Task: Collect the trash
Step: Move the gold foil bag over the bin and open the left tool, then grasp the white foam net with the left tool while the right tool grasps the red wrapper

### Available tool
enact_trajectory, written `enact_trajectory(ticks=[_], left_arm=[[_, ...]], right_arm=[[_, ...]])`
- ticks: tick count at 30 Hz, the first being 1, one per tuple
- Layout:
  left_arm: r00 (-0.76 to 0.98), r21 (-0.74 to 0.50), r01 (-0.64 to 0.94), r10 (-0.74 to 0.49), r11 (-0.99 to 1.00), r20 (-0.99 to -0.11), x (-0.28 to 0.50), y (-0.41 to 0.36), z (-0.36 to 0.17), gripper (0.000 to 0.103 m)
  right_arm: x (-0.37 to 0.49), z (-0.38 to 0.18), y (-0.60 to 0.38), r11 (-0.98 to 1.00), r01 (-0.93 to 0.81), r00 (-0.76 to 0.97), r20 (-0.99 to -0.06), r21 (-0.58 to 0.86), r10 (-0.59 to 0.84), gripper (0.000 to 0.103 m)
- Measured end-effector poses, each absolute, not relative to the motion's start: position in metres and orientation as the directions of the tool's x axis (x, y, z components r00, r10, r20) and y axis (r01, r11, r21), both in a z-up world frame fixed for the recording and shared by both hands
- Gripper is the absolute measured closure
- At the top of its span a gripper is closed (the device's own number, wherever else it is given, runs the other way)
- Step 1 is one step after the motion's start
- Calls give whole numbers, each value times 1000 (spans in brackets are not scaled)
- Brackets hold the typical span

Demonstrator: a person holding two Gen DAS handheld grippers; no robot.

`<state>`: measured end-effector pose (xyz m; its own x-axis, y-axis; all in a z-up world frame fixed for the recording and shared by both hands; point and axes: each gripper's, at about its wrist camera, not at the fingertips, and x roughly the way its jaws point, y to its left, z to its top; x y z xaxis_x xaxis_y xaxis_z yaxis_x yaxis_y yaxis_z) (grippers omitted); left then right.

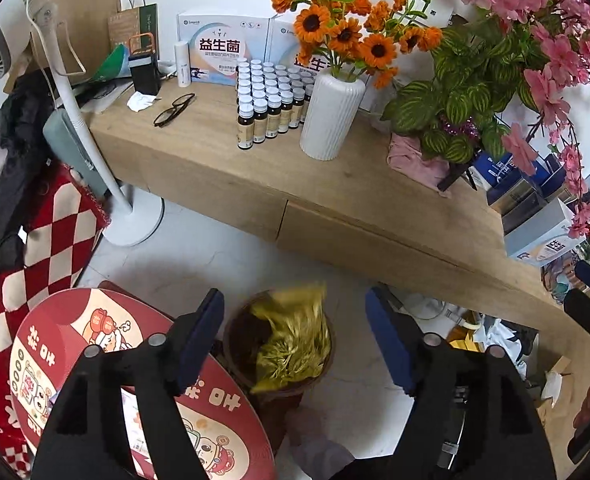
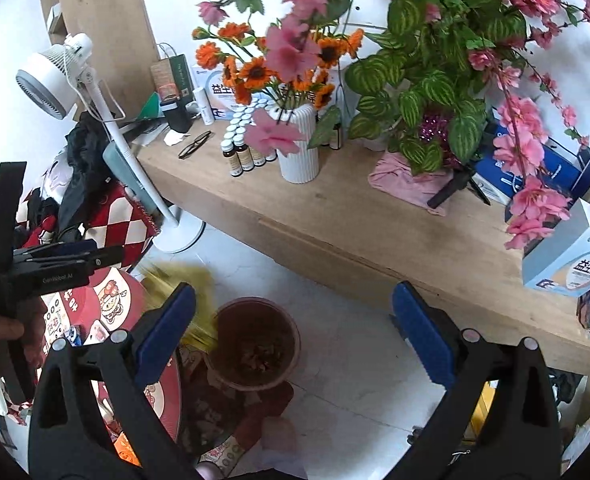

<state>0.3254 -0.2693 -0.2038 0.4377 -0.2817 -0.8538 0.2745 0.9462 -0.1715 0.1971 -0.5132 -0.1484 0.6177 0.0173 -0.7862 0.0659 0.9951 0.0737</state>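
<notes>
A white ribbed vase (image 1: 332, 117) of orange flowers (image 1: 345, 34) stands on the wooden worktop (image 1: 231, 168). Just left of the vase sits a block of small brown bottles (image 1: 269, 100), and further left lie black glasses (image 1: 173, 109). Right of the vase is a striped-leaf plant (image 1: 461, 92), and a white fan (image 1: 73, 92) stands on the floor off the worktop's left end.

Lighting: bright, even, soft shadows. Fisheye bending at edges, dark corners. Motion blur on yellow wrapper (image 1: 295, 336).
</notes>
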Motion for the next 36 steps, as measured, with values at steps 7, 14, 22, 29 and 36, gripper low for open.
enact_trajectory(ticks=[7, 14, 22, 29, 36], left_arm=[[485, -161, 172, -226, 972, -845, 317, -226, -193, 12], [509, -133, -21, -104, 991, -854, 287, -142, -187, 8], [531, -128, -245, 22, 961, -847, 230, -42, -173, 8], [508, -101, -384, 119, 918, -853, 174, 20, -170, 8], [454, -87, -514, 184, 853, -872, 109, 70, -182, 8]], right_arm=[[209, -150, -488, 997, 13, 606, -793, 77, 53, 6], [220, -146, -448, 994, -63, 599, -794, 85, 106, 6], [221, -145, -392, 983, -162, 579, -798, 86, 166, 6], [213, -153, -335, 958, -272, 535, -814, 88, 226, 6], [205, -173, -282, 925, -371, 470, -843, 81, 262, 6]])
